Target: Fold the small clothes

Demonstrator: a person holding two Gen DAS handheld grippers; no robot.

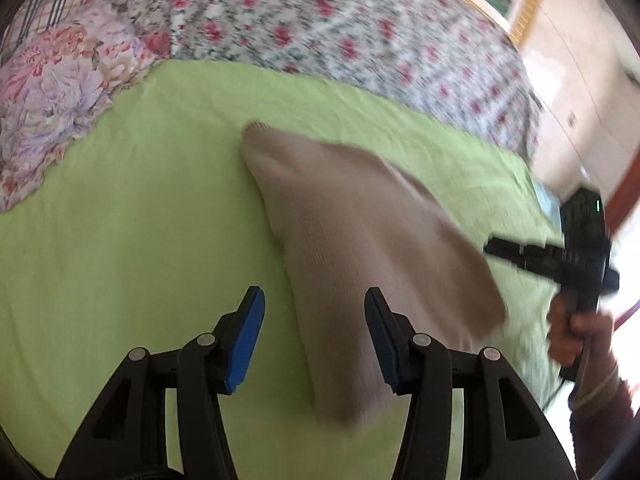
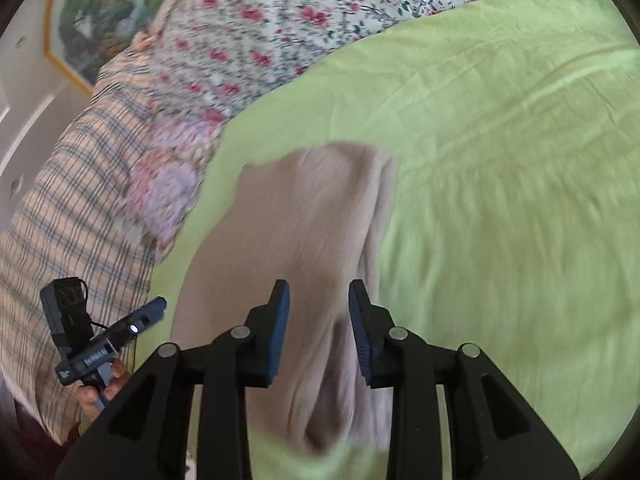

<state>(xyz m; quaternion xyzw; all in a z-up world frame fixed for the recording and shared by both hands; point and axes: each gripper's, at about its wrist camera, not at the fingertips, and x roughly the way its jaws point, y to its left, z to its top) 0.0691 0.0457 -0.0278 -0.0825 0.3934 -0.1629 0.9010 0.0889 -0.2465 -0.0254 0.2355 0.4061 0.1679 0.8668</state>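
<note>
Sock-like beige knit piece (image 1: 360,248) lies on the lime-green sheet (image 1: 120,240) of a bed, and everything else seems arranged to give it a flat, uncluttered place for folding. At the upper left of the left wrist view a large-flowered pillow (image 1: 52,112) sits pushed to the sheet's edge, with a small-rose quilt (image 1: 300,20) banked behind it across the top, which leaves the middle of the sheet free for the work. In the middle of the frame the garment runs from a narrow tip at upper centre down to a wide end at the bottom, and its right side looks raised and blurred, so it may be mid-fold; I cannot tell whether that flap is resting or in the air. The left tongs (image 1: 316,340) stand wide open at the bottom of the frame, holding nothing, with the cloth's lower end showing between the fingers. At the right edge the other tool is seen side-on, gripped in a hand (image 1: 576,336). In the right wrist view the plaid pillow (image 2: 60,220) fills the left; the knit fills the centre, ribbed, soft and creased lengthwise, doubled along its right edge. The right tongs (image 2: 318,332) are partly open over it, and their blue pads (image 2: 280,328) clasp nothing that I can see.
</note>
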